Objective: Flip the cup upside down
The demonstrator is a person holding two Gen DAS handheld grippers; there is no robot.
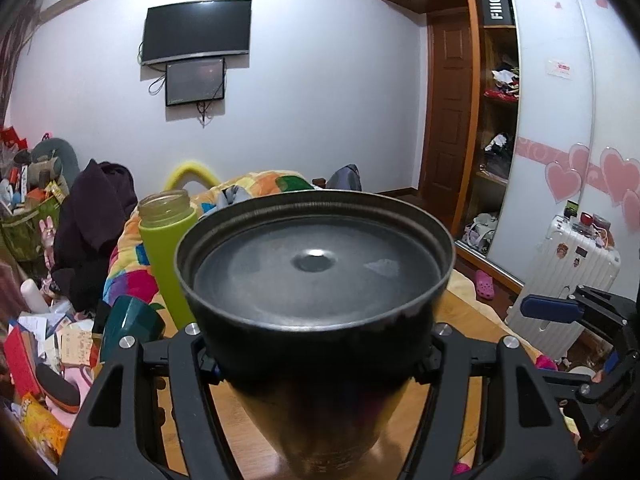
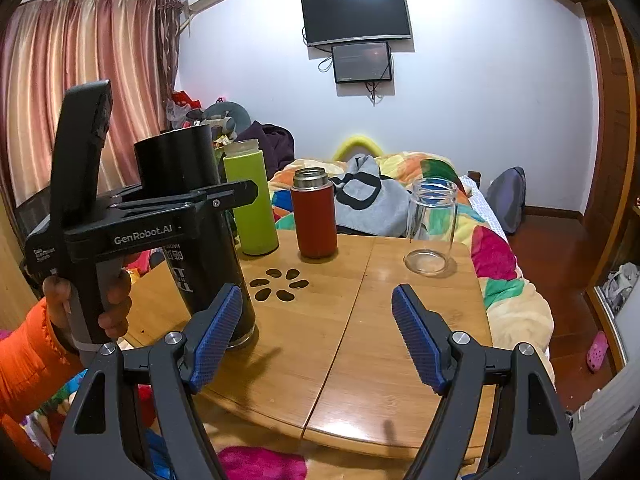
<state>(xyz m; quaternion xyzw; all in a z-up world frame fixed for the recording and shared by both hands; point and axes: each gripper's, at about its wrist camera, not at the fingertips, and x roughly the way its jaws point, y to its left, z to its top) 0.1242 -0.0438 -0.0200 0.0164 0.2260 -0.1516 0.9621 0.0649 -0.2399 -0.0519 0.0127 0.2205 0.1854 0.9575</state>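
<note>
Black cup stands inverted on the wooden desk, its printed lettering upside down and its metal rim down on the wood, just left of the flower-shaped cutout. The left gripper has its fingers clamped on the cup's body; from the left wrist view the cup's recessed base fills the middle and hides the finger pads. The right gripper hangs near the desk's front edge, blue fingers wide apart and holding nothing. Behind the cutout stand a green bottle, partly hidden by the cup, a red flask and, farther right, a clear glass jar.
</note>
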